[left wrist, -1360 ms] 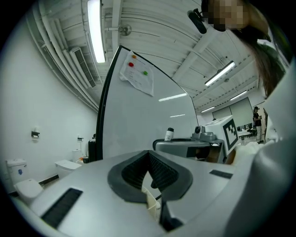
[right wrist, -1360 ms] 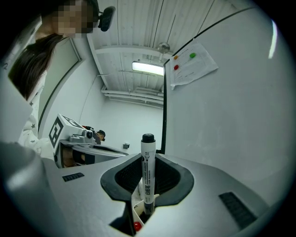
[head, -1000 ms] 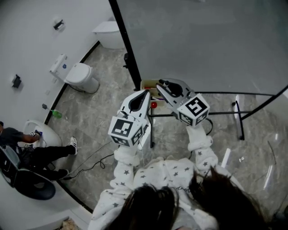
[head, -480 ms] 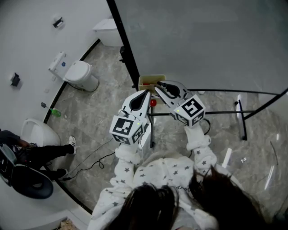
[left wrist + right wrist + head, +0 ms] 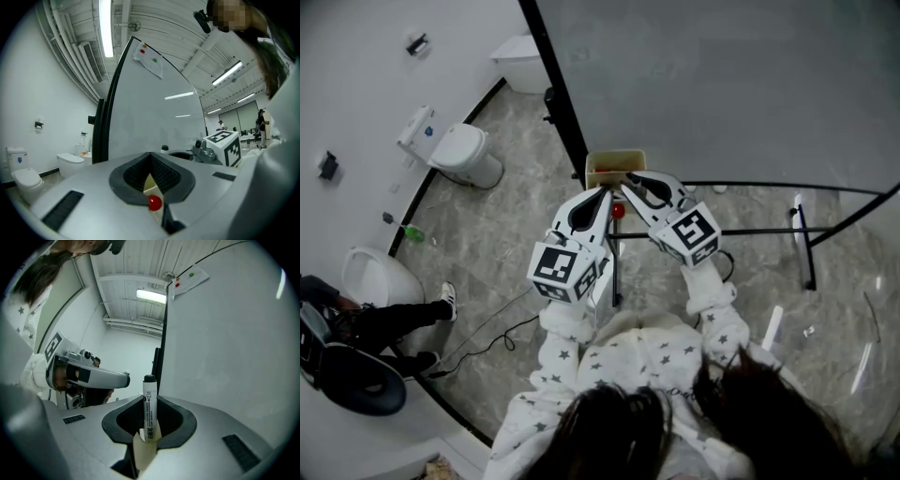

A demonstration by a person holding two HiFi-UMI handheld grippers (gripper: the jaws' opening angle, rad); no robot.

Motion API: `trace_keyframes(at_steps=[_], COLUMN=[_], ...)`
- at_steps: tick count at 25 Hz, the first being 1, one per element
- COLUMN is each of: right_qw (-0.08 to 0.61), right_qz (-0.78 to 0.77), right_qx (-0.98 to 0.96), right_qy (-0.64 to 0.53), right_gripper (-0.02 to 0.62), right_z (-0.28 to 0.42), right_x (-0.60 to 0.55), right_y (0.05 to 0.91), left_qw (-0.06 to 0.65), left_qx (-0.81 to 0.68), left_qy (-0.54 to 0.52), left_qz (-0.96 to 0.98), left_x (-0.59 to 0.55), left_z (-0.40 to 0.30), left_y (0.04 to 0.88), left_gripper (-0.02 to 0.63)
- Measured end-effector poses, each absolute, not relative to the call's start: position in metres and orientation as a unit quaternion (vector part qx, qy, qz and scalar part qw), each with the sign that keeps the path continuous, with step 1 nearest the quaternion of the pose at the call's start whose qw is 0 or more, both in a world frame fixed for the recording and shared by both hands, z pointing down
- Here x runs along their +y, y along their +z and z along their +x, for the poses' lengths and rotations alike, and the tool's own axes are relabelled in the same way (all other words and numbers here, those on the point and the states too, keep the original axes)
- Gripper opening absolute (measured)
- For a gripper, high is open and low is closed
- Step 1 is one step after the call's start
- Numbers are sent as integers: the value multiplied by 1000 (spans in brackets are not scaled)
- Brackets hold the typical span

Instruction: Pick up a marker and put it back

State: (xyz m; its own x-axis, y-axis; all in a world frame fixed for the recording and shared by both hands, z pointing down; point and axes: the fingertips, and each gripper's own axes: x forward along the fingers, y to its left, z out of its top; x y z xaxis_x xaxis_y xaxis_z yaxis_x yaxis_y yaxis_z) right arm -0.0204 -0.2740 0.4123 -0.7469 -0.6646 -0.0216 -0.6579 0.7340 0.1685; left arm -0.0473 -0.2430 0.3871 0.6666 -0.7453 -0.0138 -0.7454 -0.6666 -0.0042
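Note:
My right gripper [image 5: 631, 184] [image 5: 149, 430] is shut on a white marker [image 5: 149, 405] with a black cap, which stands upright between the pads. It hovers just in front of the yellow tray [image 5: 614, 159] on the whiteboard's ledge; something red lies in the tray. My left gripper [image 5: 605, 196] [image 5: 153, 187] sits beside it on the left, jaws closed on a small red-ended thing [image 5: 155, 203] [image 5: 619, 212] that looks like a marker seen end-on. The right gripper's marker cube [image 5: 226, 143] shows in the left gripper view.
The grey whiteboard [image 5: 722, 84] on a black frame fills the upper right, and its stand's legs [image 5: 802, 239] spread over the marble floor. A toilet [image 5: 455, 155] stands at the far left. A seated person [image 5: 356, 323] is at the lower left edge.
My right gripper has moved left and forward with the marker, closer to the yellow tray. The left gripper has barely moved. The seated person has shifted towards the frame's edge.

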Motion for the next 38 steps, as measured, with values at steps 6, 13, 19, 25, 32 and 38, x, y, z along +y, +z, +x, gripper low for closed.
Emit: trace_keyframes(at_steps=[6, 13, 19, 25, 32, 38], right_qw=[24, 4, -8, -7, -37, -32], right_qz=[362, 361, 355, 362, 359, 364], right_qx=[-928, -930, -932, -930, -931, -929], right_qy=[-87, -75, -75, -66, -61, -64], right_gripper=[67, 67, 69, 69, 67, 67], right_z=[-18, -20, -20, -16, -1, 4], right_x=[-275, -275, -273, -263, -235, -225], right_y=[419, 416, 402, 362, 314, 305], left_qw=[3, 4, 2, 3, 13, 23], left_qx=[412, 410, 407, 399, 382, 370], left_qy=[4, 1, -3, 1, 5, -2], left_qz=[-911, -912, -913, -917, -924, -929], left_x=[-244, -246, -249, -249, -229, -225], left_z=[-50, -51, -53, -50, -36, -28], left_y=[386, 382, 375, 350, 317, 320], left_gripper=[2, 2, 2, 2, 2, 2])
